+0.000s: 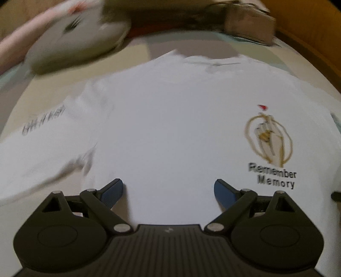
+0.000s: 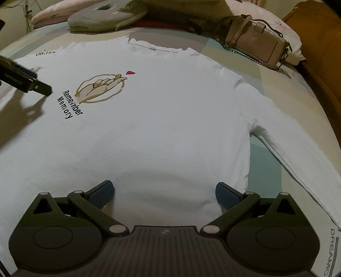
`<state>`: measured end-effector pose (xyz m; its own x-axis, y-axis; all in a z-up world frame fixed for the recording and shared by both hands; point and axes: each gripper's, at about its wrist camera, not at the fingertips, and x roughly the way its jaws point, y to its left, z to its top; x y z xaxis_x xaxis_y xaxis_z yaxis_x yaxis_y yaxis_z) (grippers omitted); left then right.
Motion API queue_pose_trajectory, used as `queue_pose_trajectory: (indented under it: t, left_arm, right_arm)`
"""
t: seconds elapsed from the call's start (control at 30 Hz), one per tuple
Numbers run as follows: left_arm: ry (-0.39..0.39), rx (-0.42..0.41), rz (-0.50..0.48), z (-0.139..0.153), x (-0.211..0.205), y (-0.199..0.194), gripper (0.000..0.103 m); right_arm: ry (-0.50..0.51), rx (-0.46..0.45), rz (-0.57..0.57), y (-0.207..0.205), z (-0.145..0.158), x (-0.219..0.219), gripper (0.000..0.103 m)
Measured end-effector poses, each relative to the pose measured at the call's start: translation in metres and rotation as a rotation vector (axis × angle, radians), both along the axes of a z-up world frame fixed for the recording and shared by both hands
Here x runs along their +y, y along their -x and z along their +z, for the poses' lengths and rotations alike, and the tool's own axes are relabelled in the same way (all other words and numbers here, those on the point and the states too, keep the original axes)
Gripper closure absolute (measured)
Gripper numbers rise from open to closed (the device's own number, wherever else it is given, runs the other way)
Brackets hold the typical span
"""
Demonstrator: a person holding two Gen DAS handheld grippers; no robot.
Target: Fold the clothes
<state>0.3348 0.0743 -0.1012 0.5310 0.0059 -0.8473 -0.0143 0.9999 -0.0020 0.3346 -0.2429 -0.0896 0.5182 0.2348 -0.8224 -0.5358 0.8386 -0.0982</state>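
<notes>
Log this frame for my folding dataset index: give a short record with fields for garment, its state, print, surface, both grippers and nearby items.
garment: white long-sleeve shirt
state: spread flat, front up, not yet folded; one sleeve stretched out to the side
print: hand graphic with "Remember Memory"
surface: bed with pastel patchwork cover
left gripper: jaws open, over the shirt, holding nothing
right gripper: jaws open, over the shirt's lower part, holding nothing
nearby: beige handbag, grey cushion beyond the collar
</notes>
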Motion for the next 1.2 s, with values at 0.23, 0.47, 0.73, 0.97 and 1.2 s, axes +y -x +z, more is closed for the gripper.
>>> queue_pose_trajectory:
  t: [0.23,0.47,0.73,0.97,1.2]
  left_arm:
    - [-0.005,0.024,0.04,-0.001,0.007,0.016,0.007]
    - [-0.011,0.032,0.064,-0.001,0.011,0.025,0.006]
    - [-0.031,0.038,0.001,0.003,0.013,0.045,0.006]
    - [-0.106,0.018,-0.159,0.023,0.0,0.08,0.007]
    - [-0.08,0.011,-0.438,0.022,-0.045,0.104,0.007]
  right_arm:
    - [-0.003,-0.012,-0.016,0.002,-0.002,0.001,0.0]
    - [-0.005,-0.019,-0.022,0.003,-0.002,0.001,0.0]
    - [-0.026,-0.055,-0.003,0.011,-0.002,-0.007,0.0]
    - [-0.033,-0.008,0.004,0.029,0.016,-0.02,0.0]
    - [-0.074,0.047,0.137,0.051,0.014,0.0,0.0]
